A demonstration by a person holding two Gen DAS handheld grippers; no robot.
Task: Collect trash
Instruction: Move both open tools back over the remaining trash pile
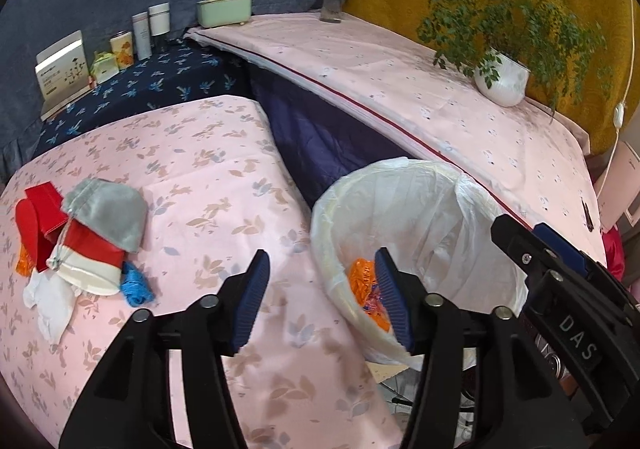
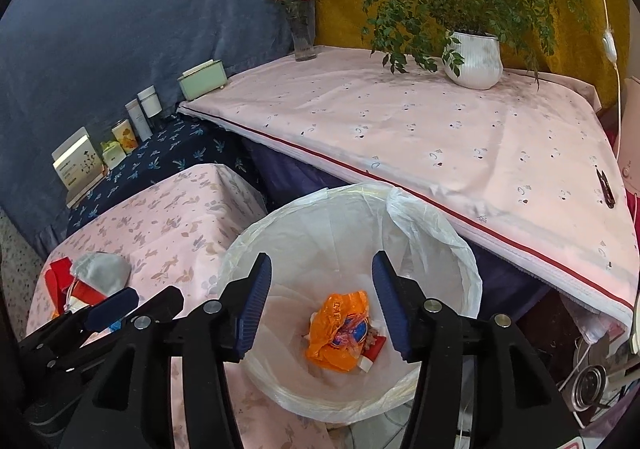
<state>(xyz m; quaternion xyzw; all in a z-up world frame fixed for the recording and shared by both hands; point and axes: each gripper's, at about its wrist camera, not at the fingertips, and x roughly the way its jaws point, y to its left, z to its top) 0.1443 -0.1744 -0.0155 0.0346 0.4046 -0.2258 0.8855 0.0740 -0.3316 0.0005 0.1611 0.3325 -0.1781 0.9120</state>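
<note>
trash (image 2: 340,333) lies in the bin (image 2: 460,249); both tongs (image 1: 320,301) (image 2: 318,303) gape empty near its rim.

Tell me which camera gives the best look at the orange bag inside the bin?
The right wrist view: it looks straight down into the lined bin, showing the whole orange plastic bag at the bottom. The left wrist view catches only part of it, behind a finger.
</note>
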